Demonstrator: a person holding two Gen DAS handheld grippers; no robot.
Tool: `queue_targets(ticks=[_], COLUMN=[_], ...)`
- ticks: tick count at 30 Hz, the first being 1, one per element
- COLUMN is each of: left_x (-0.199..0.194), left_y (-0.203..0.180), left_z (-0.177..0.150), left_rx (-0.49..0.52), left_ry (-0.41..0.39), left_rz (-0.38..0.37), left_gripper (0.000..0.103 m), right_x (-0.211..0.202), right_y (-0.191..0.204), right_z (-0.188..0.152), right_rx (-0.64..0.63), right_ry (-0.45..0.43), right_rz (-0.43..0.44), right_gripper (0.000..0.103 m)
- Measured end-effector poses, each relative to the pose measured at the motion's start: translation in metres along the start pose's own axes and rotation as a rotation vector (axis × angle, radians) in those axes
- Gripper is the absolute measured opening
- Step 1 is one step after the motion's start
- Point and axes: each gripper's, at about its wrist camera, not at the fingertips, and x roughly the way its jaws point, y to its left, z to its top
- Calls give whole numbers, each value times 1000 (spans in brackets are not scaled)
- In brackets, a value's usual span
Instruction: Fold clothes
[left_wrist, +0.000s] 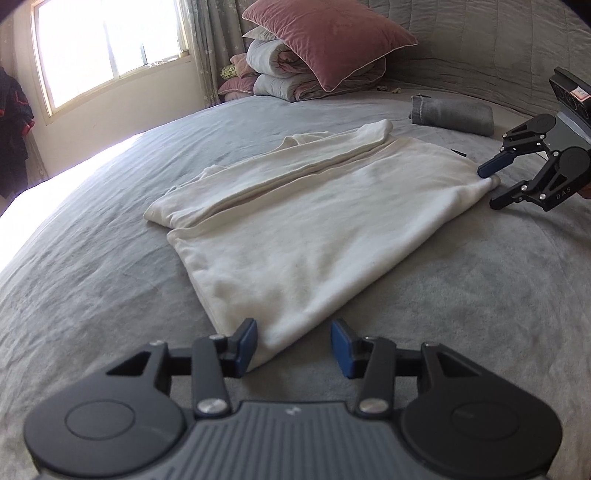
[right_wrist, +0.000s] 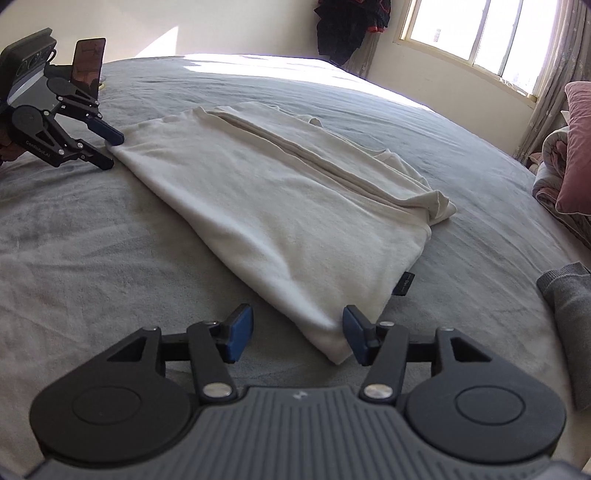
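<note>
white garment (left_wrist: 295, 214) folded on bed (left_wrist: 461, 295) | hand-held grippers (both) open at corners

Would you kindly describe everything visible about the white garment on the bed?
The white garment is soft, fleecy knit, folded lengthwise into a long flat panel with a sleeve laid along one edge. A small dark tag shows at one side. It lies on the grey bedspread, one near corner inside each open gripper, left and right.
</note>
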Motion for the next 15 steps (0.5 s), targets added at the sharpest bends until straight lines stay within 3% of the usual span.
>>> queue_targets(ticks=[3, 5, 7, 8, 9, 12, 15], left_x=[2, 3, 4, 4, 4, 3, -2], left_y=[-1, -4, -8, -10, -12, -14, -14], left_z=[-1, -1, 0, 1, 3, 6, 10], left_rx=[10, 21, 34, 39, 43, 40, -1], left_ry=[-3, -5, -3, 4, 11, 41, 34], left_rz=[32, 61, 90, 101, 113, 158, 181], left_gripper=[46, 46, 45, 44, 40, 13, 5], right_x=[2, 3, 3, 4, 4, -2, -11], right_y=[-4, -4, -4, -4, -3, 0, 0], right_z=[0, 3, 6, 7, 9, 12, 18], right_rx=[8, 8, 9, 9, 9, -4, 3], right_ry=[6, 7, 9, 9, 10, -3, -36], right_rz=[-22, -37, -50, -57, -63, -87, -110], right_gripper=[56, 49, 31, 27, 22, 10, 6])
